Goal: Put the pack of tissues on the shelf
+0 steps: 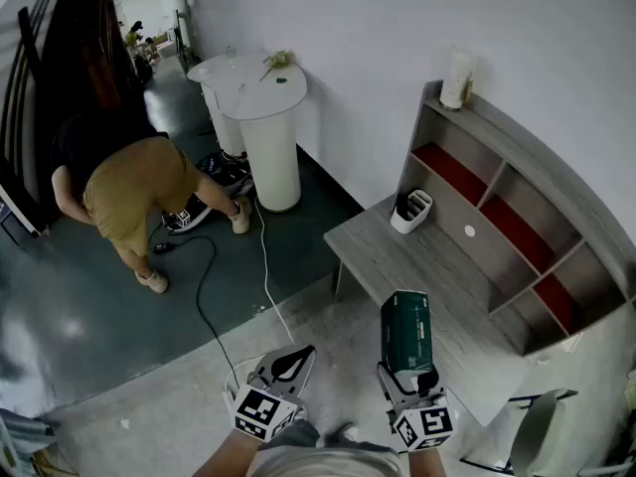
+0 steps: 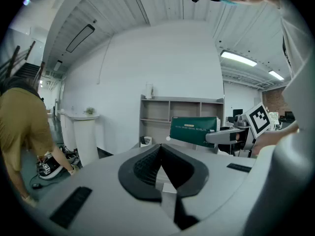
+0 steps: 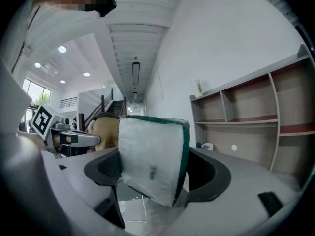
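A dark green pack of tissues [image 1: 405,328] with a white end sticks forward out of my right gripper [image 1: 408,370], which is shut on its near end. In the right gripper view the pack's white end [image 3: 150,159] fills the space between the jaws of the right gripper [image 3: 152,173]. The pack [image 2: 194,131] also shows from the side in the left gripper view. A grey shelf [image 1: 497,187] with red-lined compartments stands against the right wall, beyond the pack. My left gripper [image 1: 291,358] hangs at the lower left, shut and holding nothing [image 2: 160,166].
A grey desk [image 1: 427,276] runs below the shelf, with a white holder [image 1: 411,211] on it. A white roll [image 1: 457,79] stands on the shelf top. A person [image 1: 129,187] bends over at the left by a white pedestal table [image 1: 260,97]. A cable [image 1: 263,266] crosses the floor.
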